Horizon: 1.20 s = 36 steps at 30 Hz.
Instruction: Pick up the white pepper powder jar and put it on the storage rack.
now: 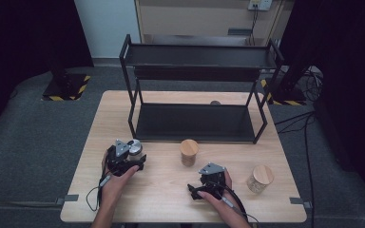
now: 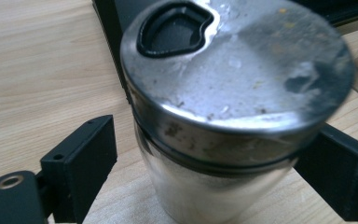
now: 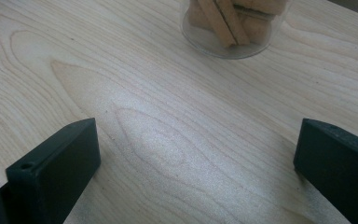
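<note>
Steel tin [image 2: 223,112] upright on table [image 1: 161,190], front-left, near shelf [image 1: 197,121] | left gripper [image 1: 132,153]: jaws astride tin, gap seems to remain, not pinching | right gripper [image 3: 196,154]: jaws spread over bare wood, near cork-lid jar [image 1: 188,152]

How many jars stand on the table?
3: a steel jar between the left tool's jaws, a wood-lidded jar before the rack, another at the right. None seems hidden.
</note>
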### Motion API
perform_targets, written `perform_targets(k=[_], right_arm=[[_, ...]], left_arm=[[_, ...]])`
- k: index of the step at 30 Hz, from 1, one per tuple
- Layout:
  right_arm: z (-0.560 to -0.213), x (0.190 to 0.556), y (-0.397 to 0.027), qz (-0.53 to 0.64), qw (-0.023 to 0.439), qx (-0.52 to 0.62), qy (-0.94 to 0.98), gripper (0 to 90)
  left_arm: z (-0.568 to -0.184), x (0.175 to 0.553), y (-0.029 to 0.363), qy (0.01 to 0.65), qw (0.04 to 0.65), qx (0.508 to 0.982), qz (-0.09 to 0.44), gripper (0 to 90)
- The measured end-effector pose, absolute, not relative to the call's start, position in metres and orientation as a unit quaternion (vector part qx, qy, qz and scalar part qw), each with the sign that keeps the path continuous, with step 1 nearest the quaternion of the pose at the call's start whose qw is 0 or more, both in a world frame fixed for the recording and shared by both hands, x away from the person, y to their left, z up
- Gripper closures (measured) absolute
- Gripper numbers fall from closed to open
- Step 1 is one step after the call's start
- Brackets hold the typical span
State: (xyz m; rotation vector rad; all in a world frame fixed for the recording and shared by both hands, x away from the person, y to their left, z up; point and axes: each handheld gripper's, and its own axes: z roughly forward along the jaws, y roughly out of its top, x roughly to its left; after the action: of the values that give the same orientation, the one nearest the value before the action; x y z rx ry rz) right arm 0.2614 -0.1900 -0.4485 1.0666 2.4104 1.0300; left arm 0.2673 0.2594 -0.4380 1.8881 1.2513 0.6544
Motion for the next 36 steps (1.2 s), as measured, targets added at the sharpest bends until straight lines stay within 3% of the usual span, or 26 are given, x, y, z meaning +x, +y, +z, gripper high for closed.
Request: perform_targets(k=[4,12,36], right_arm=[[-0.449,0.261,-0.19,0.36,0.155,0.372,0.841,0.5],[-0.449,0.261,-0.19,0.36,0.155,0.372,0.841,0.5],[-0.449,0.261,-0.19,0.36,0.155,0.372,0.841,0.5]], left_arm=[[-0.442,0.271,0.26,0.493,0.386,0.738,0.253,11.2],[-0.45,0.272,0.259,0.483,0.395,0.738,0.257,28.3],[-0.431,0.263,0.249,0.445,0.405,0.758,0.251,28.9]])
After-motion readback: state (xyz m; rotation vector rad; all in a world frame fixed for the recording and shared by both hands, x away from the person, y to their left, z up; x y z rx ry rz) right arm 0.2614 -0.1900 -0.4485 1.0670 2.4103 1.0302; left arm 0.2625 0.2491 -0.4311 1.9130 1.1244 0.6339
